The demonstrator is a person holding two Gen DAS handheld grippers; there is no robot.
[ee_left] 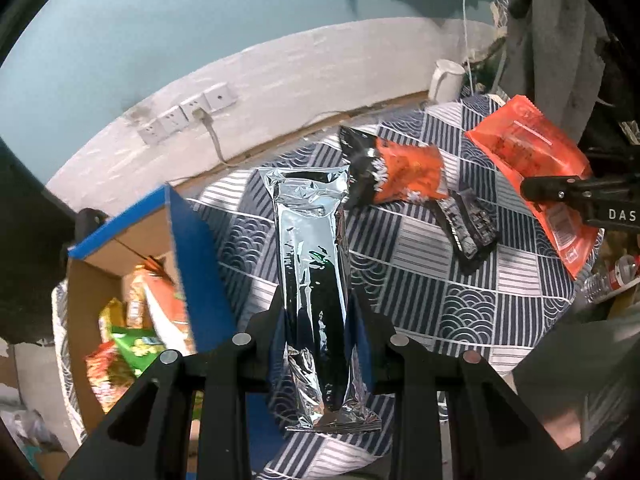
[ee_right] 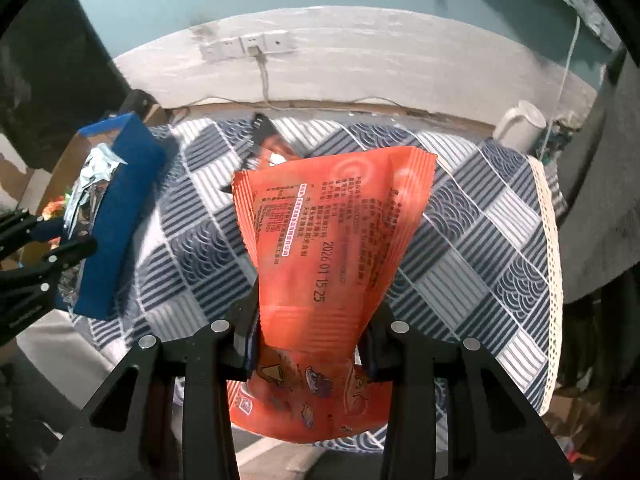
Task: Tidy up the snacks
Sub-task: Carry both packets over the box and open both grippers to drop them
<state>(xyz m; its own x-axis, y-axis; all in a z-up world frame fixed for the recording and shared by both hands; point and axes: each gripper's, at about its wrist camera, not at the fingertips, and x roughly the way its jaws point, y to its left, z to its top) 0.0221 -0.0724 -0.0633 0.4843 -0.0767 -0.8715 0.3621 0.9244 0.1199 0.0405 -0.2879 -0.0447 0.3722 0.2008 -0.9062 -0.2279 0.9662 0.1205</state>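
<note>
Snack packets point(ee_left: 412, 174) lie on checked cloth point(ee_left: 432, 280) beside blue box point(ee_left: 192, 256).

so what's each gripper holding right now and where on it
The left gripper is shut on a silver foil packet, pinched across its lower half. The right gripper is shut on an orange snack bag, squeezed at its narrowed lower middle.
</note>
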